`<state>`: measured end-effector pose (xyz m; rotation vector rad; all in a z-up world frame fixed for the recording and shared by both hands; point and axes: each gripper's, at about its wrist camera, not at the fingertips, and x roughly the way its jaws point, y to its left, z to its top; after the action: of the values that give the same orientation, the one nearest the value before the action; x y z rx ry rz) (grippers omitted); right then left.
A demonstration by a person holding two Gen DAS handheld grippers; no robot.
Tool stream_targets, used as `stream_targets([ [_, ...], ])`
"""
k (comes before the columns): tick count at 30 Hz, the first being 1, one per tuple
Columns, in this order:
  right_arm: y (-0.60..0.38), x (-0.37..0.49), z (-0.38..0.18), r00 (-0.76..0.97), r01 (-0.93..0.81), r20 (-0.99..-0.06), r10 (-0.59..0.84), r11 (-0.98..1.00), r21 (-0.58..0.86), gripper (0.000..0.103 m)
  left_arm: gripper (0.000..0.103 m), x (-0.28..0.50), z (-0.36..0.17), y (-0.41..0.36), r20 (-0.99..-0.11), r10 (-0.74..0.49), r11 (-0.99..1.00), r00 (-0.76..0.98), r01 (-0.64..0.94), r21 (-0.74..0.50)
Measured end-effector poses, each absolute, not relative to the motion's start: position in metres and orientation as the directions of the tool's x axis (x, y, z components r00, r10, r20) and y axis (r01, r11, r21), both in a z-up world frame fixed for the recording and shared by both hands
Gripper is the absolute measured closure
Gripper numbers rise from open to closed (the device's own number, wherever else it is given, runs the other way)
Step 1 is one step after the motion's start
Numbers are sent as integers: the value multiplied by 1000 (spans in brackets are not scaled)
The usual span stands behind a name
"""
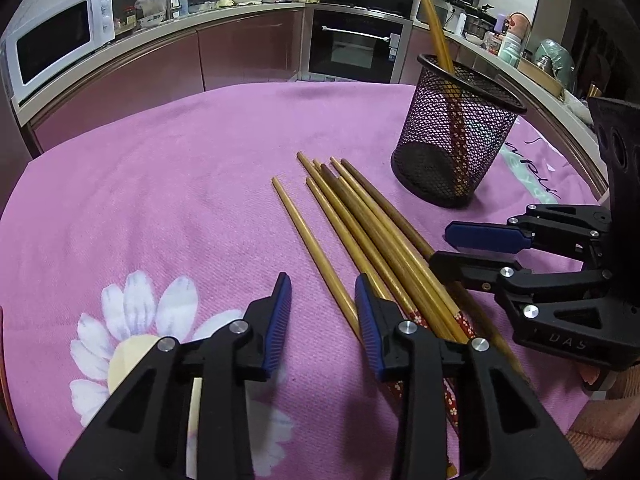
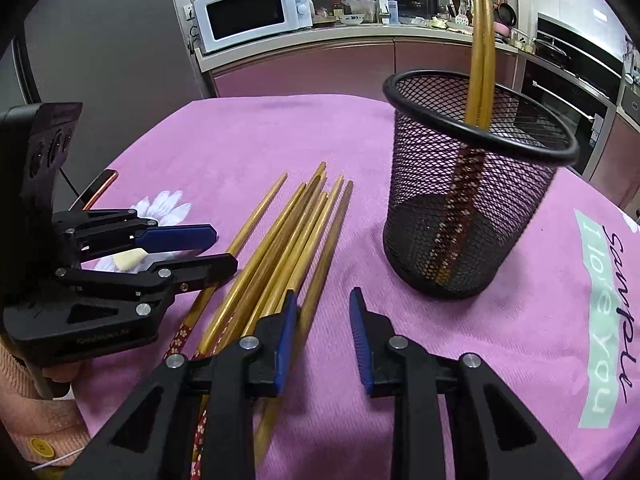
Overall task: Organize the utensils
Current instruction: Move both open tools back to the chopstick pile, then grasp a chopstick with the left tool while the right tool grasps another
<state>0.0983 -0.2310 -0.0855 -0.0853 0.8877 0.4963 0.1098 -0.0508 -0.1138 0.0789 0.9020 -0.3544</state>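
Several wooden chopsticks [image 1: 360, 224] lie side by side on the pink cloth; they also show in the right wrist view [image 2: 280, 248]. A black mesh holder [image 1: 452, 136] stands upright behind them with two chopsticks [image 2: 480, 40] leaning in it; the holder also shows in the right wrist view [image 2: 472, 192]. My left gripper [image 1: 322, 292] is open and empty, its right finger over the chopstick handles. My right gripper [image 2: 323, 304] is open and empty, beside the rightmost chopstick. Each gripper shows in the other's view, the right one [image 1: 444, 248] and the left one [image 2: 224, 250].
The pink cloth [image 1: 160, 200] covers the round table, with a daisy print [image 1: 136, 320] at the near left. A kitchen counter with a white microwave [image 1: 56, 40] and an oven [image 1: 356, 48] curves behind the table.
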Motion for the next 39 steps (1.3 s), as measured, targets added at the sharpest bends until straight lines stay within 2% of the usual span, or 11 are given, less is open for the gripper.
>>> stream_targets([
  [6, -225, 106, -86, 540, -445, -763, 355, 890, 99, 85, 77, 114, -114, -51, -783, -258, 942, 566, 328, -73],
  [14, -225, 119, -86, 544, -419, -760, 356, 900, 121, 90, 79, 125, -113, -53, -791, -248, 946, 559, 315, -74],
  [16, -224, 121, -85, 544, -415, -759, 357, 901, 126, 94, 81, 125, -114, -55, -792, -242, 948, 561, 310, -70],
  [30, -237, 114, -80, 547, -408, -738, 395, 896, 177, 98, 95, 121, -114, -48, -787, -232, 964, 571, 243, -108],
  [39, -243, 101, -65, 560, -432, -701, 441, 878, 207, 98, 95, 112, -107, -38, -773, -260, 960, 579, 241, -143],
])
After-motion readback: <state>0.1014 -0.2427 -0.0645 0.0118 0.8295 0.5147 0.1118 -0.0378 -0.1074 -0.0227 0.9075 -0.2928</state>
